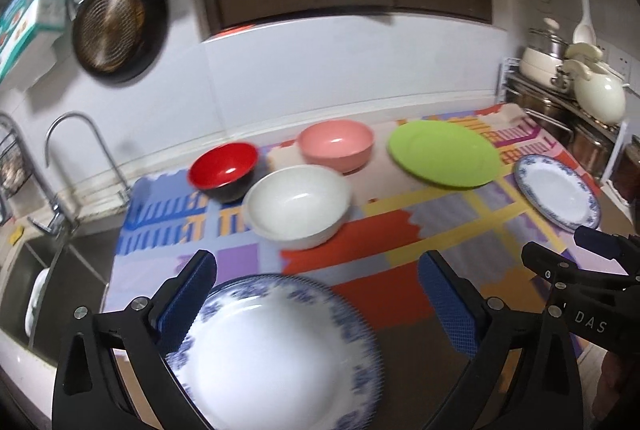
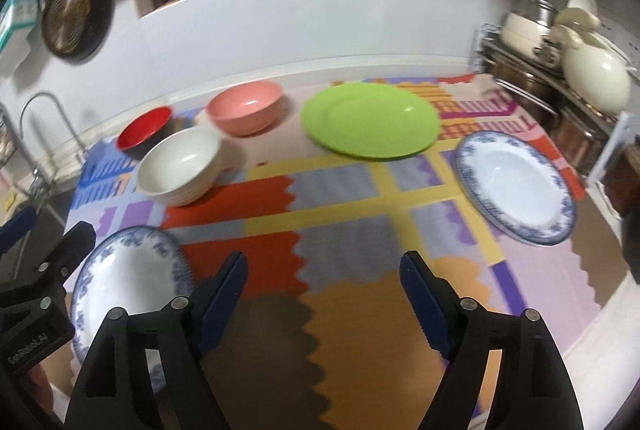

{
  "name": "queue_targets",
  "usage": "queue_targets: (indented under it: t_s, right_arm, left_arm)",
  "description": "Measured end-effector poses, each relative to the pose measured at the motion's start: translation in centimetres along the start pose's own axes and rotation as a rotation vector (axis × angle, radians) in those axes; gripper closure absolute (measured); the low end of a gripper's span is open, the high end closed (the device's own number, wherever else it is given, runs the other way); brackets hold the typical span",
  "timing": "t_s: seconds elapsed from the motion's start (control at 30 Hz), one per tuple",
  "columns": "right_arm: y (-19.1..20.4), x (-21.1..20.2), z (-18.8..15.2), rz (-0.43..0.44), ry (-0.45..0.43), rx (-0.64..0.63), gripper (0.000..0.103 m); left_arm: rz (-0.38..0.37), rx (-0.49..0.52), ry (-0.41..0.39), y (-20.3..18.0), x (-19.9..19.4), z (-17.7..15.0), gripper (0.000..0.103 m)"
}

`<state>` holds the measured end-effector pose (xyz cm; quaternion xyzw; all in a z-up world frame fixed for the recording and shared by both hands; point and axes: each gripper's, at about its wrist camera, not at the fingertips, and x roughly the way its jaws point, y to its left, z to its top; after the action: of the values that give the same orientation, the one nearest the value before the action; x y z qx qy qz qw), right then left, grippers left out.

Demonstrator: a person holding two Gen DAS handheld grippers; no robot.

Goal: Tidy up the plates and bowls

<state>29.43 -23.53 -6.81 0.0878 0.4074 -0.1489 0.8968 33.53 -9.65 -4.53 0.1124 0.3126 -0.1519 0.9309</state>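
Left claw (image 1: pixel 316 294): wide open, holding nothing; a blue-rimmed plate (image 1: pixel 276 354) lies on the mat under it.
Right claw (image 2: pixel 322 294): open, holding nothing, over the colorful mat (image 2: pixel 344 198).
Other blue plate (image 2: pixel 516 186): on the mat's right side.
Green plate (image 2: pixel 370 120): at the back.
Bowls: red bowl (image 2: pixel 144 128), white bowl (image 2: pixel 182 166) and pink bowl (image 2: pixel 244 110) close together, back left.

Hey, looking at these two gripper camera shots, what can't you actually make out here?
- Near blue-rimmed plate: left wrist view, lower edge cut off, left side behind a finger.
- Same plate, right wrist view: lower part behind the right gripper.
- Sink contents: left wrist view, cut off and dim.
- Pot rack: blurred, items unclear.
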Motion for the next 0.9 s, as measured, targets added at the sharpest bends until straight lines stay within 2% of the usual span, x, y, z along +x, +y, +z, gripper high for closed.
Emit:
queue_targets:
  t_s: [0.43,0.6,0.9]
  right_arm:
    - [-10.0,-0.8,1.9,-0.112,-0.052,0.108,0.024]
    - [-13.2,-1.0,2.7,-0.161,-0.078,0.141,0.024]
    - [-19.0,-0.4,4.0,-0.214,-0.088,0.198,0.024]
  left_arm:
    - [-0.111,0.076,-0.028,-9.2,1.7,4.2,0.0]
    - [-0.178,0.086,-0.007,-12.5,2.8,5.8,0.0]
    - [-0.245,0.112,0.027,-18.3,5.5,8.5,0.002]
